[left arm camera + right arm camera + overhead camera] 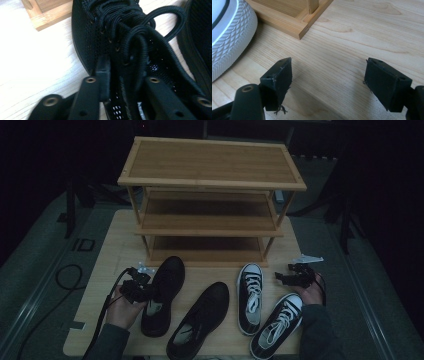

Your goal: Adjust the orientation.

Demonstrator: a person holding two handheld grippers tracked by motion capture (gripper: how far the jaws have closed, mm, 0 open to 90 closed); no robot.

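While the right tool (pixel 289 272) is resting wide open on the worktop (pixel 110 250) beside two white-laced sneakers, the left tool (pixel 145 290) is gripping the laced side of a black shoe (pixel 165 290) lying before the wooden rack (pixel 210 185)

Two black shoes (pixel 162 295), two black-and-white sneakers (pixel 249 297), light wooden rack (pixel 210 195).

The room is dark, with a grey floor (pixel 30 265) around a light wooden table (pixel 100 265). A three-level bamboo rack (pixel 212 162) stands at the table's far edge. A black cable (pixel 67 276) lies on the floor left of the table.
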